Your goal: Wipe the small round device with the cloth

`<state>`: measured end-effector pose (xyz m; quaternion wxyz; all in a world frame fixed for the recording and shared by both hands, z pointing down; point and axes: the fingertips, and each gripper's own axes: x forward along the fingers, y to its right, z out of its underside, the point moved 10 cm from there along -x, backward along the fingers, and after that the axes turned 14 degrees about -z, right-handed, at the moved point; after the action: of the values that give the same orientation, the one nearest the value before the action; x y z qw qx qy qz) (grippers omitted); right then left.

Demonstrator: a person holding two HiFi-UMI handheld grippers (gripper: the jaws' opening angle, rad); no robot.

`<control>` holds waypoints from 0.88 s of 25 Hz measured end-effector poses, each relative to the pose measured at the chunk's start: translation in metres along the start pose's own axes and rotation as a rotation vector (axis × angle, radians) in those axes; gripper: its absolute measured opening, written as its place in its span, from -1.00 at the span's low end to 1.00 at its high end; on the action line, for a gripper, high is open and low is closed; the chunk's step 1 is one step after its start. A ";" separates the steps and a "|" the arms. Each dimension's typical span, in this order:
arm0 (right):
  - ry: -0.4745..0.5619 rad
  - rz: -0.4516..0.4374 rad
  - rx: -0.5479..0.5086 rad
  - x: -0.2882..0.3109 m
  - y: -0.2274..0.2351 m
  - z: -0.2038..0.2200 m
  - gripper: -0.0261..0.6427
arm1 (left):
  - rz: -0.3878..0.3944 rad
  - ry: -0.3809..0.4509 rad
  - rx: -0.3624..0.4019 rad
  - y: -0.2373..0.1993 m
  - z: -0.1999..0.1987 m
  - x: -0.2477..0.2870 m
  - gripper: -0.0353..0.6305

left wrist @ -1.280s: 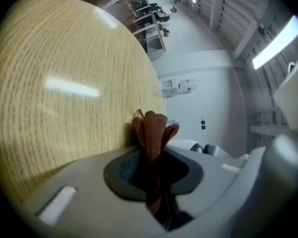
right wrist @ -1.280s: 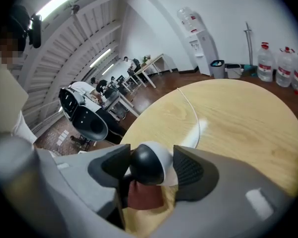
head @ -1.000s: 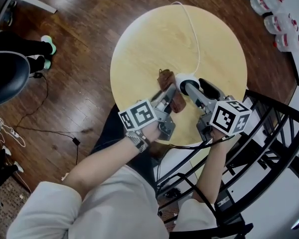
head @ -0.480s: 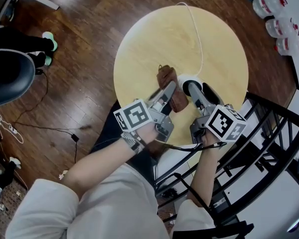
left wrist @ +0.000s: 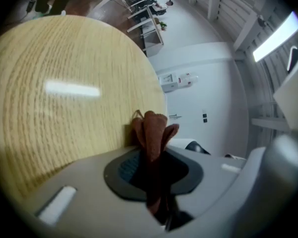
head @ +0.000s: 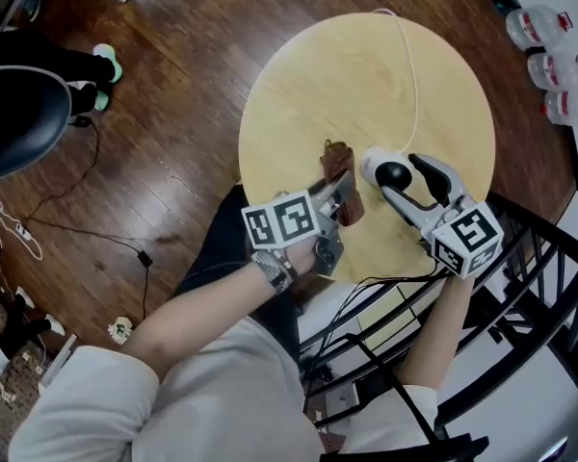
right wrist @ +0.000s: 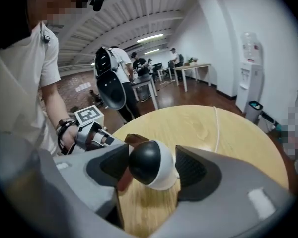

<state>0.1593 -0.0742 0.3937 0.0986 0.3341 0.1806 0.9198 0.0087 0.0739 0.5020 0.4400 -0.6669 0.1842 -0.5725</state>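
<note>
Your left gripper (head: 339,197) pinches the cloth (left wrist: 151,130); it's soft and limp, so wipe with the bunched end. Your right gripper (head: 401,177) is opening around the device (right wrist: 148,162), right of centre on the tabletop (head: 366,75). The device looks light, smooth and tethered by its cable (head: 412,75); grip its white sides.

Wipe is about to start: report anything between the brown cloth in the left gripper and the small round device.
Nothing visible. The crumpled brown cloth, pinched in the left gripper, lies right beside the round white-and-black device, which sits between the right gripper's opening jaws.
</note>
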 end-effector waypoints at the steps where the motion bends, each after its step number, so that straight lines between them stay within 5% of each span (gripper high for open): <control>1: -0.023 -0.044 -0.002 0.002 0.005 -0.002 -0.04 | 0.000 0.001 -0.005 0.000 0.001 0.002 -0.68; 5: -0.044 -0.127 0.051 0.002 0.015 -0.006 -0.05 | 0.004 0.009 -0.014 0.000 0.005 0.004 -0.68; 13: 0.315 0.012 0.261 -0.005 0.014 0.006 -0.07 | -0.014 0.054 -0.026 -0.002 0.000 -0.003 -0.68; 22: 0.326 0.111 0.400 0.001 0.001 0.006 -0.07 | -0.013 0.051 -0.033 0.004 0.000 0.003 -0.68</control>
<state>0.1624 -0.0733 0.3989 -0.0503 0.2036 0.3539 0.9115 0.0109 0.0698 0.5010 0.4204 -0.6603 0.2006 -0.5891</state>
